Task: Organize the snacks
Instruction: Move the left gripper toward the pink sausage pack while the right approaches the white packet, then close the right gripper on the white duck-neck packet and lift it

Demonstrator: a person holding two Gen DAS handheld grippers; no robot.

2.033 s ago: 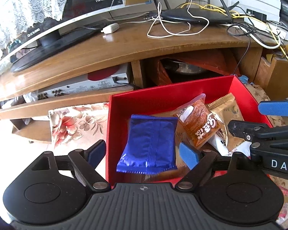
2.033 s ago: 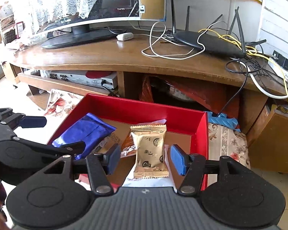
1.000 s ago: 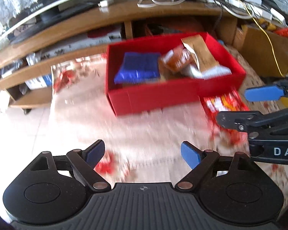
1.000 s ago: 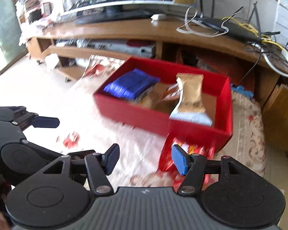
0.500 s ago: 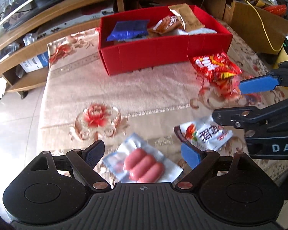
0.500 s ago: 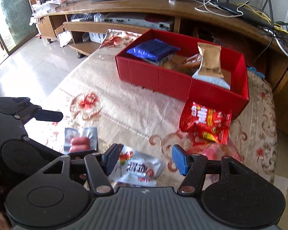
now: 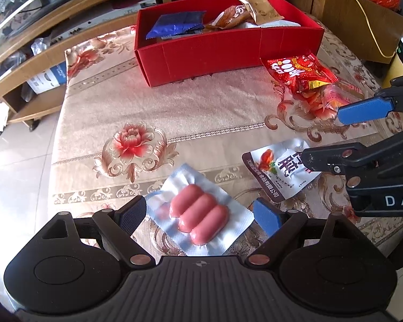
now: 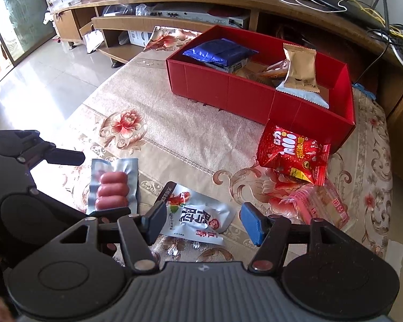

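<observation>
Sausage pack (image 7: 198, 216) and silver pouch (image 7: 279, 171) lie flat.

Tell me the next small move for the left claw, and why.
Probably lower the left claw and close it on the sausage pack: its jaws stand open on either side of the pack, which lies flat on the tablecloth, outside the red box.

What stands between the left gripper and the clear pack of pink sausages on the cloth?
Nothing visible. The clear vacuum pack of pink sausages lies flat between the open fingers of the left gripper; the silver snack pouch lies beside it, apart.
</observation>
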